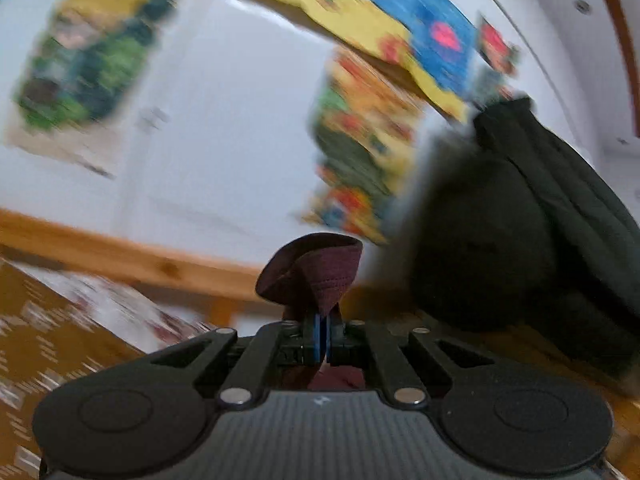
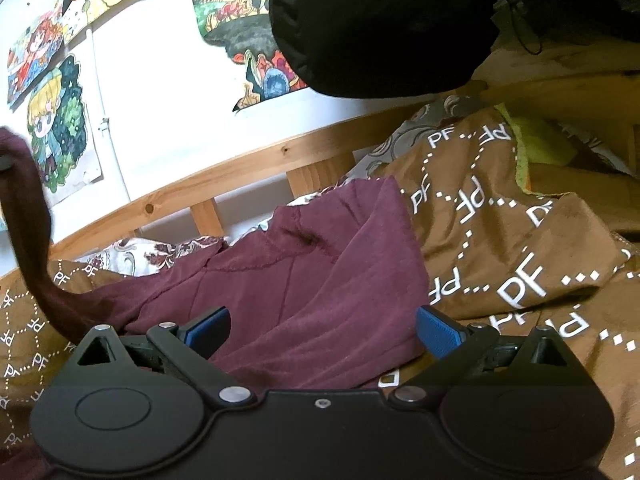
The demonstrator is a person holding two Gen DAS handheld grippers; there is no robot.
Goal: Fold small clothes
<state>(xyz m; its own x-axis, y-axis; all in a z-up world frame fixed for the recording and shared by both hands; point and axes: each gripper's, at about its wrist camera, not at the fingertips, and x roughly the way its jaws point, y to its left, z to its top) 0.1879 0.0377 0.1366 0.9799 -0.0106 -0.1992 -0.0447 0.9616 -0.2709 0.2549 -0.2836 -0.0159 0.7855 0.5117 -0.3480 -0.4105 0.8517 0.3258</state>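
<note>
Maroon garment (image 2: 304, 280) lies nearest, its bulk spread on the brown blanket (image 2: 520, 240) directly ahead of the right gripper (image 2: 322, 330). That gripper's blue pads stand wide apart, cloth between them but not pinched.

One corner of the garment is lifted away to the left of the bulk, clamped in the left gripper (image 1: 321, 334), whose pads are pressed together on a small fold of the fabric. Left view is heavily blurred.

Risks, as judged:
- Pinch looks shallow; the corner could slip out if pulled hard against the weight of the bulk.
- Bulk is unanchored, right jaws open, so a pull may drag the whole garment across the blanket rather than fold it.
- Black jacket (image 2: 380, 28) hangs above and behind the garment; a high lift could brush it.

Count: one blanket, one jacket, one garment, two grippers; wall drawings (image 2: 56, 128) behind the garment, at least four.
</note>
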